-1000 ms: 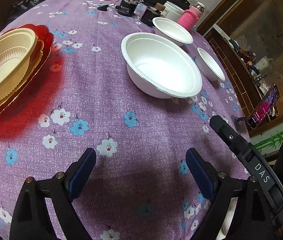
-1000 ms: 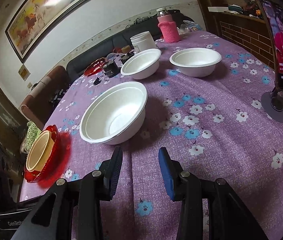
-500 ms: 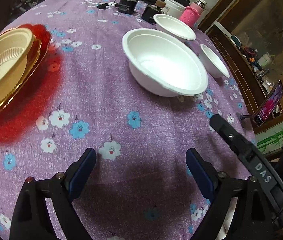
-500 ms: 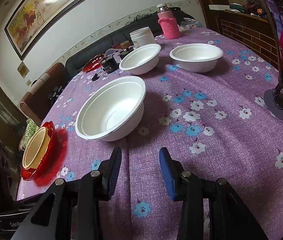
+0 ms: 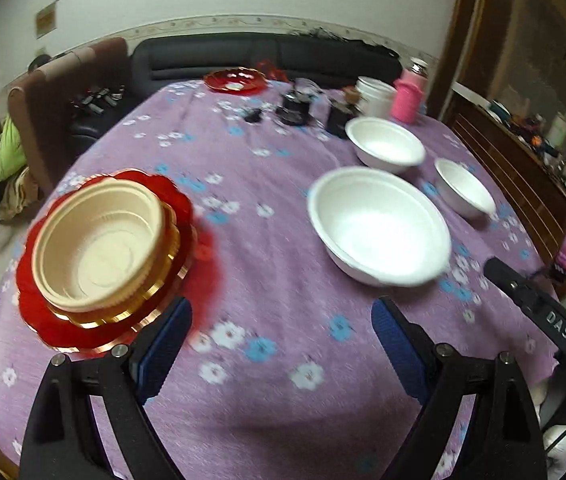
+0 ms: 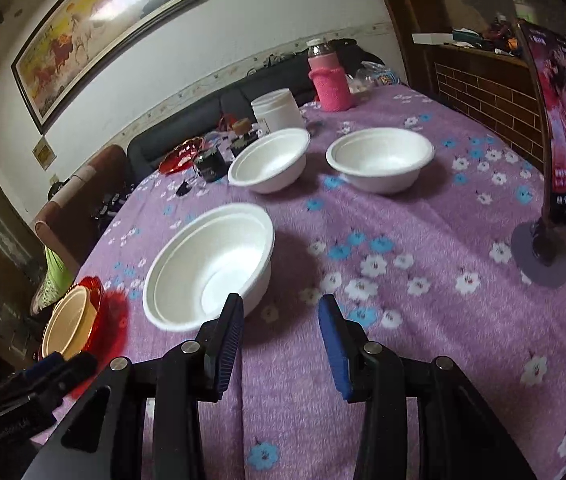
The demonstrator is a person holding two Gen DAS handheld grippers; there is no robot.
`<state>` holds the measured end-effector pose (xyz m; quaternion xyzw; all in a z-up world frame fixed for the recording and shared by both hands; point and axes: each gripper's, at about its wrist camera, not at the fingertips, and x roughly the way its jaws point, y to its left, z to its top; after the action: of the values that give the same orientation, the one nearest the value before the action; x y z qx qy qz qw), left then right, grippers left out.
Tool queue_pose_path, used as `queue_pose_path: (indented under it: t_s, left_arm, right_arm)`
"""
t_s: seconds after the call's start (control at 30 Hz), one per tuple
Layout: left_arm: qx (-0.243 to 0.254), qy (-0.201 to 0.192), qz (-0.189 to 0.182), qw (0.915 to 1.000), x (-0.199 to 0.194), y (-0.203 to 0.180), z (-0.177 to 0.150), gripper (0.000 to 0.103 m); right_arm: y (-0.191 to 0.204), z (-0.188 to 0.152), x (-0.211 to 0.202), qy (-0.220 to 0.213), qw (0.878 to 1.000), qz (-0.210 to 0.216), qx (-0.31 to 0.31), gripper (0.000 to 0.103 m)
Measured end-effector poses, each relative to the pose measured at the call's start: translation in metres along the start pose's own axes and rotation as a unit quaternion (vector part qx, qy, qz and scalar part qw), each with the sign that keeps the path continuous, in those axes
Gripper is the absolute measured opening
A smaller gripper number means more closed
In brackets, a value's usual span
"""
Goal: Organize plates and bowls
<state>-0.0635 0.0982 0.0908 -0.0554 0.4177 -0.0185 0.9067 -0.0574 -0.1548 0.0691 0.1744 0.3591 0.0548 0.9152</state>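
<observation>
Two pairs of tongs frame the lower edge of each view: the left tongs (image 5: 279,344) stand wide apart over bare cloth, the right tongs (image 6: 281,340) partly apart, neither holding anything. Just beyond the right tongs, left of centre in the right view, sits the large white bowl (image 6: 211,266) on the purple flowered surface (image 6: 423,320). It looks like thin foam or pulp ware: probably very light, somewhat flexible at the wall, easily dented, and matte rather than slippery; the rolled rim is the likely place to pinch, one pad inside and one outside. At lower left of the left view a cream bowl (image 5: 101,246) is nested on a gold plate (image 5: 163,280) and a red plate (image 5: 179,200). Farther back, toward the upper right, two smaller white bowls (image 5: 385,146) (image 5: 465,188) stand well apart from that stack.
</observation>
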Motion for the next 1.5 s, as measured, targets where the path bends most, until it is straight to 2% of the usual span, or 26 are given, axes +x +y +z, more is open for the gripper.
queue_pose_path:
  t_s: [0.17,0.47,0.63,0.7,0.93,1.0,1.1,1.17,1.23,1.27,1.3,1.37,1.4,1.43,1.5]
  left_arm:
    - [-0.024,-0.010,-0.006,0.9996,0.003,0.012,0.024,0.091]
    - [-0.010,-0.013,0.012,0.9998,0.011,-0.008,0.043,0.091]
    - [-0.005,0.007,0.028,0.9996,0.035,-0.018,0.050,0.091]
    - [-0.013,0.014,0.022,0.9996,0.048,-0.021,0.055,0.091]
    - [-0.029,0.062,0.011,0.9976,0.105,-0.032,0.066,0.089]
    - [-0.023,0.069,0.010,0.9973,0.114,-0.036,0.066,0.083]
    - [-0.011,0.086,0.006,0.9962,0.128,-0.040,0.063,0.065]
    - [-0.008,0.104,0.003,0.9946,0.139,-0.042,0.060,0.041]
    - [-0.012,0.118,0.000,0.9929,0.146,-0.041,0.057,0.025]
    - [-0.015,0.123,-0.003,0.9922,0.148,-0.041,0.056,0.022]
    - [-0.017,0.122,-0.007,0.9924,0.148,-0.041,0.055,0.022]
    - [-0.011,0.113,-0.009,0.9935,0.145,-0.044,0.054,0.022]
    - [-0.007,0.109,-0.011,0.9940,0.144,-0.046,0.053,0.022]
    - [-0.005,0.109,-0.012,0.9940,0.144,-0.047,0.052,0.022]
    - [-0.003,0.115,-0.023,0.9930,0.146,-0.051,0.051,0.013]
  right_arm:
    - [0.006,0.015,0.017,0.008,1.000,0.007,-0.018,0.047]
    - [-0.003,0.052,0.075,-0.002,1.000,0.014,-0.008,0.047]
    - [-0.013,0.043,0.081,-0.030,0.999,0.022,-0.014,0.047]
    - [-0.018,0.041,0.087,-0.017,1.000,0.017,-0.014,0.047]
    - [-0.016,0.042,0.087,-0.003,0.999,0.052,-0.014,0.047]
    - [-0.014,0.040,0.091,0.011,0.998,0.056,-0.016,0.047]
    - [-0.011,0.037,0.095,0.025,0.998,0.059,-0.019,0.047]
    - [-0.010,0.036,0.098,0.033,0.997,0.061,-0.019,0.047]
    - [-0.010,0.034,0.103,0.044,0.997,0.065,-0.016,0.045]
    - [-0.010,0.033,0.105,0.049,0.996,0.071,-0.012,0.041]
    - [-0.011,0.033,0.106,0.054,0.996,0.074,-0.011,0.032]
    - [-0.011,0.033,0.107,0.058,0.995,0.083,-0.009,0.025]
    - [-0.010,0.032,0.107,0.060,0.994,0.087,-0.011,0.017]
    - [-0.008,0.032,0.108,0.061,0.994,0.090,-0.013,0.015]
    - [-0.005,0.030,0.108,0.059,0.994,0.084,-0.021,0.015]
